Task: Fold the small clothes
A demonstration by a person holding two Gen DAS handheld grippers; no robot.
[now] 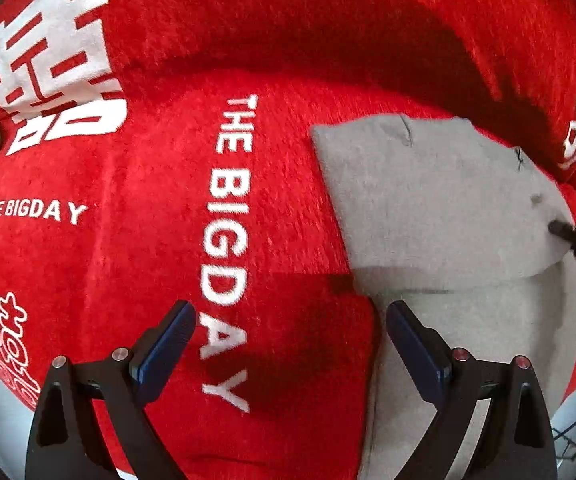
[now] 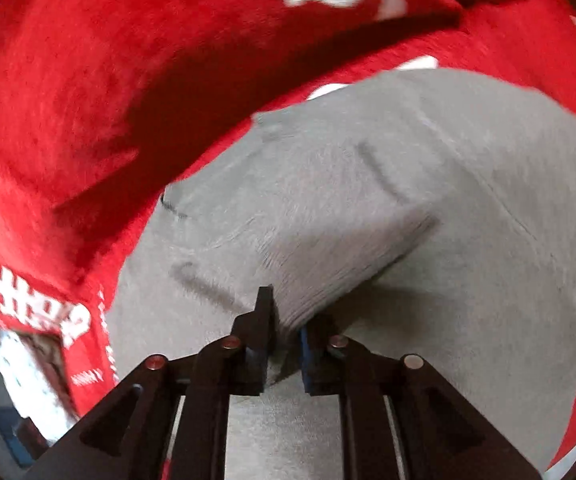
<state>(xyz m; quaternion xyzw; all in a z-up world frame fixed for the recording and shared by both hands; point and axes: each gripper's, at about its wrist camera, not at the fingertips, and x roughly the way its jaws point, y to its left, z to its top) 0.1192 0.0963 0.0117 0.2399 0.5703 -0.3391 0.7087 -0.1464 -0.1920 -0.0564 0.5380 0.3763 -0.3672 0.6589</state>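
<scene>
Mid-fold on the grey garment [image 2: 368, 200]: the right gripper [image 2: 286, 332] is clenched on a lifted edge of it, cloth pinched between the pads and a flap rising from the jaws over the rest of the piece. Looks like the first fold-over, flap partly carried across but not laid down yet; the right wrist view is motion-blurred, so exactly which edge is held I can't tell. The garment lies flat on the red plush blanket [image 1: 280, 240], just right of the white "THE BIGDAY" lettering [image 1: 228, 248] that runs down its middle. The left gripper [image 1: 288, 332] is released, jaws wide apart, nothing between them; it hangs above the blanket with one finger over the lettering side and the other finger [image 1: 416, 344] over the garment's near-left part, not visibly touching it. In the left wrist view the right gripper's tip [image 1: 568, 232] sits at the garment's far-right edge, well apart from the lettering. My read of the next move: carry the pinched edge across toward the lettering side, lay it square on the lower layer, release. Left gripper could pin the near-left corner so the base layer doesn't drag on the plush.
</scene>
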